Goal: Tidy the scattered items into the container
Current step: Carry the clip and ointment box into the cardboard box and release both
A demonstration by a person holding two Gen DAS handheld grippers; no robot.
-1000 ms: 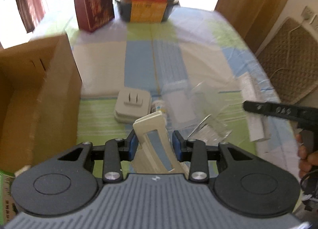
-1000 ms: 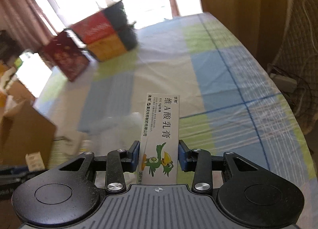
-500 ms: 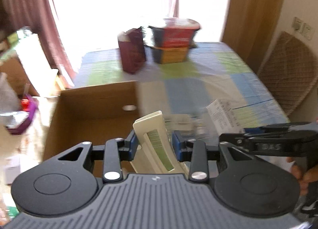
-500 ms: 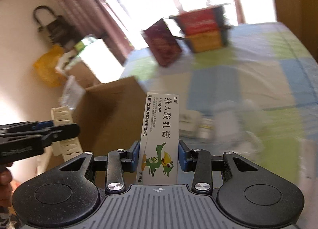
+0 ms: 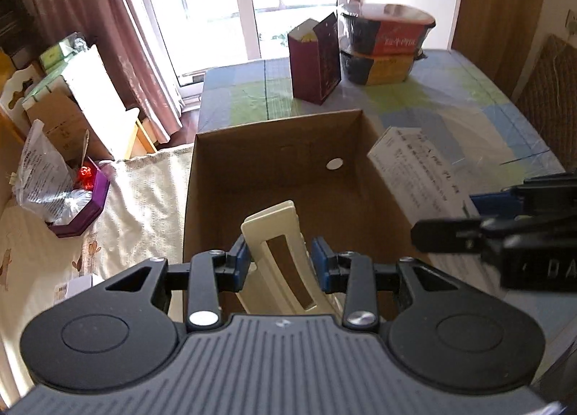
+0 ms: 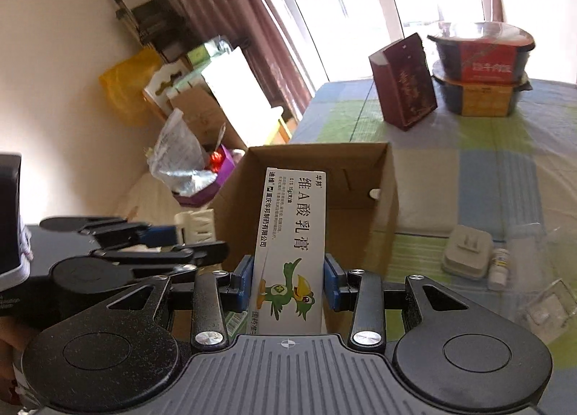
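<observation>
While the left gripper (image 5: 279, 263) clamps a cream plastic slotted clip (image 5: 277, 252) over the open brown cardboard box (image 5: 277, 166), the right gripper (image 6: 287, 281) grips a white ointment carton with a green bird (image 6: 292, 245) just beside that box's right wall.

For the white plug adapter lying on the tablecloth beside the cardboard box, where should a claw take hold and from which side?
Grip the white plug adapter across its two opposite side walls, coming down from above. It lies flat on the tablecloth with its prongs pointing up, so the low squarish body offers parallel sides. A small bottle stands close on one side, so close the claw across the other pair.
</observation>
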